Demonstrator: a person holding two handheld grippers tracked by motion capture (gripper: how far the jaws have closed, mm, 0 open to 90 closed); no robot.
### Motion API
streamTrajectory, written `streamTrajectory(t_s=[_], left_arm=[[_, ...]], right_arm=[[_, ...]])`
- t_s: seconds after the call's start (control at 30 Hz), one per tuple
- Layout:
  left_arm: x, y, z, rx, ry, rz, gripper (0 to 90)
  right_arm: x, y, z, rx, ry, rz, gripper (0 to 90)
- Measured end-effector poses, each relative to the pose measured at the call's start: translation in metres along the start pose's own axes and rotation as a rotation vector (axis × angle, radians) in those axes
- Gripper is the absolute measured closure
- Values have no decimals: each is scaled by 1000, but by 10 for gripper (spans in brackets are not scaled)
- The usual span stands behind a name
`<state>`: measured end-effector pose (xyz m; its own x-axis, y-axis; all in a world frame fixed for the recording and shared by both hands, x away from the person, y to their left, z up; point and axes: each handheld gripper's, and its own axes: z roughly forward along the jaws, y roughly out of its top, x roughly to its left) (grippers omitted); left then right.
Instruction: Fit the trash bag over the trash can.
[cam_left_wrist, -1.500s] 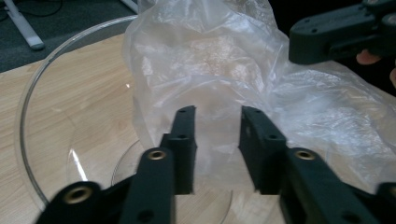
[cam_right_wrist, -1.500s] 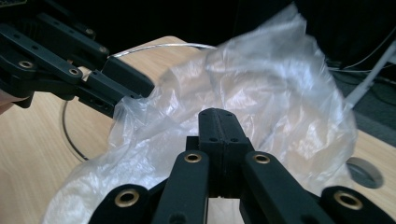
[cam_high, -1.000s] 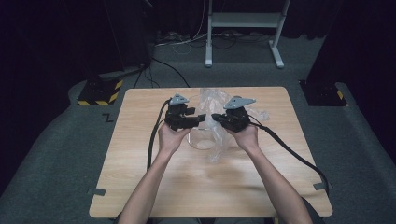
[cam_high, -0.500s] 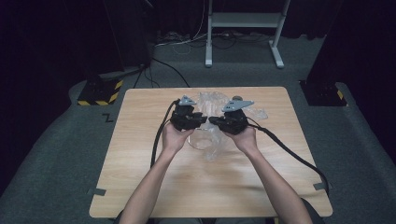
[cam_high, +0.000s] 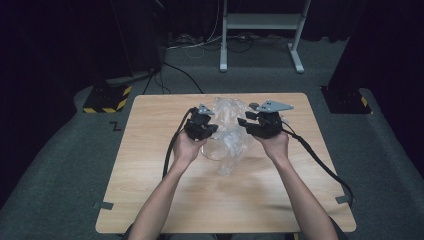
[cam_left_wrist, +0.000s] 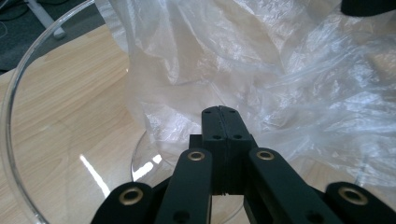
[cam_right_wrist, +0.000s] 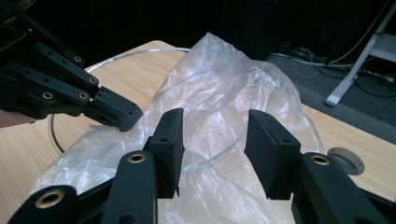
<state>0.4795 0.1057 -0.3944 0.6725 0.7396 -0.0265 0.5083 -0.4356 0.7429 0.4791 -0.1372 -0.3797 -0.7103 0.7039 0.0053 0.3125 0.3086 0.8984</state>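
- Centrally, a crumpled clear plastic bag (cam_high: 231, 135) is seen on the wooden table (cam_high: 150, 150), toward its far half, with one gripper at each side of it.
- A clear glass bowl (cam_left_wrist: 14, 116) is shown in the left gripper view, its rim curving up the left of that picture and its base resting on the wood; the bag is draped over and into it.
- The left gripper (cam_high: 202, 129) is held in the person's left hand (cam_high: 186, 149) at the bag's left edge. Its jaws are pressed flat together with no gap between the pads (a fold of film may be pinched there, but whether any plastic is actually caught cannot be told).
- The right gripper (cam_high: 250, 123) is held in the right hand (cam_high: 274, 145) at the bag's right edge. Its jaws are spread wide, and the bag is seen through the gap; nothing is gripped, and the pads are not seen to press on the film.
- In the right gripper view, the closed tip of the left gripper (cam_right_wrist: 116, 112) is found just at the bag's (cam_right_wrist: 219, 116) near-left fold.
- A small round grey disc (cam_right_wrist: 346, 161) lies on the table beyond the right gripper, just beside the bag.
- A cable (cam_high: 320, 160) trails from the right gripper across the table to its right edge.
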Motion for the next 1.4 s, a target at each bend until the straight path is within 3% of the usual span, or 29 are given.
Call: streamTrajectory(t_s=[0.13, 0.2, 0.23, 0.3, 0.33, 0.47, 0.6, 0.73, 0.83, 0.97, 1.13, 1.23, 1.27, 1.4], left_arm=[[0, -1, 1, -7, -11, -2, 899], [-1, -1, 1, -18, -21, -3, 899], [-1, -1, 1, -18, -21, -3, 899], [-1, -1, 0, -30, -33, -9, 898], [0, -2, -1, -37, -42, -14, 894], [2, -4, -4, -70, -64, -43, 817], [6, -7, -16, -134, -64, -83, 610], [7, -9, -22, -162, -72, -96, 551], [4, -10, -25, -170, -76, -81, 515], [0, -9, -23, -163, -86, -52, 522], [-2, -8, -15, -136, -93, -30, 591], [-4, -6, -10, -106, -89, -6, 720], [-5, -5, -9, -86, -80, 10, 796], [-6, -2, -8, -62, -54, 24, 885]], right_arm=[[2, -2, 7, 25, 10, 4, 606], [4, -5, 12, 34, 6, -10, 742], [4, -5, 12, 34, 6, -10, 742], [3, -4, 12, 41, 23, -16, 827], [4, -4, 12, 43, 8, -38, 882], [5, -3, 11, 30, 10, -45, 900], [7, 2, 13, 13, 44, -48, 900], [13, 4, 22, 35, 71, -70, 900], [22, 5, 36, 72, 115, -99, 900], [27, 3, 46, 98, 156, -100, 900], [26, 3, 45, 89, 180, -91, 898], [27, 3, 41, 65, 180, -86, 869], [24, 2, 39, 54, 197, -64, 839], [22, 1, 30, 37, 169, -60, 744]])
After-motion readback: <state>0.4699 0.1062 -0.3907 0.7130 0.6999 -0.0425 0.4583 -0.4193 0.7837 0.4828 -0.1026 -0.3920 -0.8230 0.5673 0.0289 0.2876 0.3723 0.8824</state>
